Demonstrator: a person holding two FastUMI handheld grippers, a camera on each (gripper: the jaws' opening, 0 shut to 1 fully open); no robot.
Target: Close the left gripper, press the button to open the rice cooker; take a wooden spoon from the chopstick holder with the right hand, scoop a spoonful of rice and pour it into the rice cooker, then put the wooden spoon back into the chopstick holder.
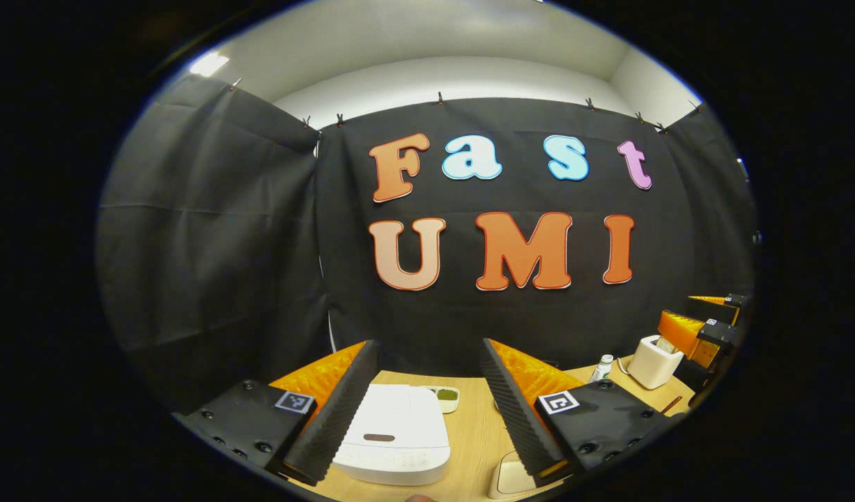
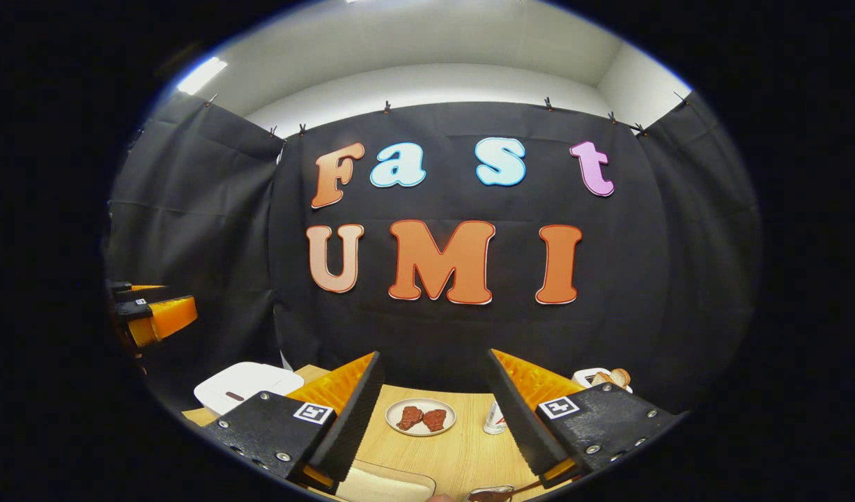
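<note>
Backdrop: black cloth (image 1: 211, 230) hangs on clips around the booth, with a white wall and ceiling above it.
Surface: a light wooden table (image 1: 472, 432) runs across the near part of both views.
Left gripper (image 1: 428, 411): its two fingers stand wide apart, gripping nothing, and hover over the near left part of the table.
Rice cooker: the white, rounded plastic rice cooker (image 1: 396, 432) sits between those fingers in the left gripper view, lid down, with a dark oval button on its near top face; in the right gripper view it shows at the far left (image 2: 246, 385).
Small dish: a pale shallow dish with green contents (image 1: 444, 397) lies just behind the cooker (what the green stuff is I cannot tell).
Chopstick holder: a white squarish container (image 1: 653, 361) stands at the right of the table in the left gripper view, near a small white bottle (image 1: 602, 367); whether a wooden spoon stands in it cannot be told.
Right gripper (image 2: 434, 418): fingers spread wide with nothing between them; it also appears at the right edge of the left gripper view (image 1: 706, 328).
Plate: a round pale plate holding two reddish-brown pieces (image 2: 420, 417) lies on the table between the right gripper's fingers.
Tray: a cream tray's edge (image 2: 392, 484) shows nearest the camera.
</note>
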